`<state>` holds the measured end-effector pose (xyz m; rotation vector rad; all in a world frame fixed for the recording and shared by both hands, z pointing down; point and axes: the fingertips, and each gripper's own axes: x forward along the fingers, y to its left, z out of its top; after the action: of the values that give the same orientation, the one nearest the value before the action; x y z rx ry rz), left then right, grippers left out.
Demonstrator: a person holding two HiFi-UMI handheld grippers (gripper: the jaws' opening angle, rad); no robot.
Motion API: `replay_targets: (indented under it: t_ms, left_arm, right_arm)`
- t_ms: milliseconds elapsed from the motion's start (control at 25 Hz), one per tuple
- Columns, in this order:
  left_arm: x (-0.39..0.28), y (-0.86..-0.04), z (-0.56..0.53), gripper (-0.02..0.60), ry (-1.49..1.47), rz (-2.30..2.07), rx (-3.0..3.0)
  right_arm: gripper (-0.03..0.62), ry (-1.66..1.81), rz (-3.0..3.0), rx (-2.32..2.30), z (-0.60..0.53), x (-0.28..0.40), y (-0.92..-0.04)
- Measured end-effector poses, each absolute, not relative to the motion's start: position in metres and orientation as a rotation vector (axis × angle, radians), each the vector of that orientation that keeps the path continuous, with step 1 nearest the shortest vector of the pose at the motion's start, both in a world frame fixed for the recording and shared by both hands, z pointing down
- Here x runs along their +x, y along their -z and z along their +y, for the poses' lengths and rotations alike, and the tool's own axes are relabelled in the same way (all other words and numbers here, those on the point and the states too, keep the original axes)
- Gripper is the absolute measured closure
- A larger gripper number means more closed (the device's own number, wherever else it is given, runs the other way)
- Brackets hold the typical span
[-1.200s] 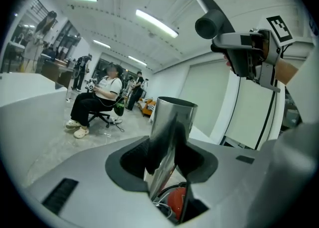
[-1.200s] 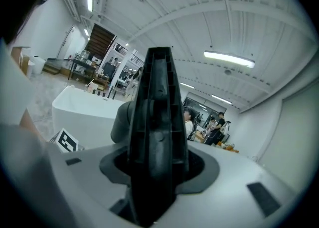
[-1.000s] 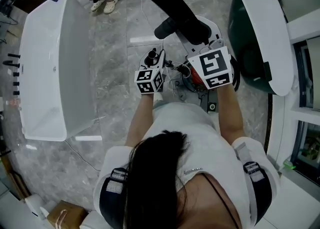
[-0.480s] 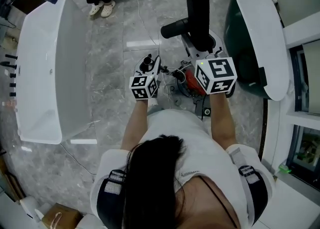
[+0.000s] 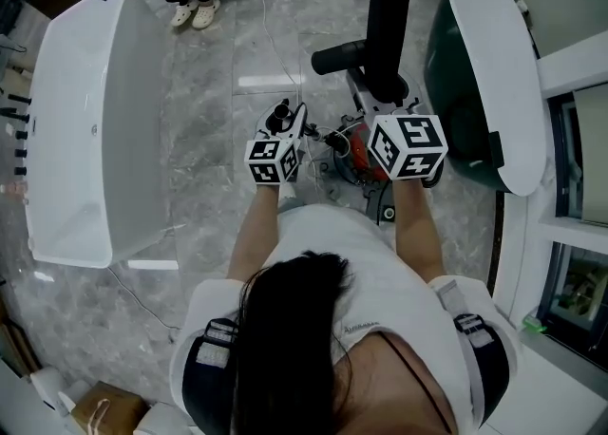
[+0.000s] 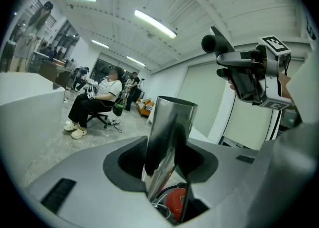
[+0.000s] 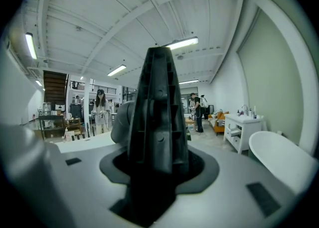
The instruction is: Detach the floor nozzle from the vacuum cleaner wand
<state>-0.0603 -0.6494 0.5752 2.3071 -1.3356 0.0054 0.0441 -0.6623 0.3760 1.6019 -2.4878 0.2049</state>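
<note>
Wand (image 6: 167, 122) left of floor nozzle (image 5: 391, 15); bathtub (image 5: 142, 139) farther left.

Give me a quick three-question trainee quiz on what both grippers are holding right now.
1. True or false: the left gripper is shut on the metal wand.
2. Which gripper grips the black floor nozzle: A left, B right?
3. Fill in: the wand's top end is ___, with no nozzle on it.
Key: 1 true; 2 B, the right gripper; 3 open.

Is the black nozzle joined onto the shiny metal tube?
No, the metal tube ends open and bare, with the black nozzle held apart from it.
</note>
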Motion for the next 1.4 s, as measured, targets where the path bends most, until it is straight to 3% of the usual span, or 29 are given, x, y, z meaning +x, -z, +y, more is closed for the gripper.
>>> replay_targets:
  t_ms: [80, 200, 480, 1200, 1400]
  left_arm:
    - [-0.059, -0.575, -0.648, 0.416, 0.010, -1.326, 2.302]
    - [-0.057, -0.568, -0.649, 0.336, 0.032, -1.315, 2.316]
    - [-0.069, -0.552, -0.637, 0.281, 0.061, -1.343, 2.352]
    - [-0.086, -0.403, -0.614, 0.281, 0.288, -1.482, 2.534]
    - [-0.079, -0.378, -0.614, 0.359, 0.284, -1.516, 2.552]
  right_arm:
    - [0.384, -0.190, -2.489, 1.590, -0.662, 0.040, -0.375]
    - [0.384, -0.190, -2.492, 1.585, -0.663, 0.039, -0.373]
    - [0.384, -0.179, -2.483, 1.583, -0.658, 0.039, -0.377]
    - [0.384, -0.249, -2.436, 1.648, -0.643, 0.051, -0.396]
    - [0.384, -0.172, -2.377, 1.673, -0.636, 0.058, -0.397]
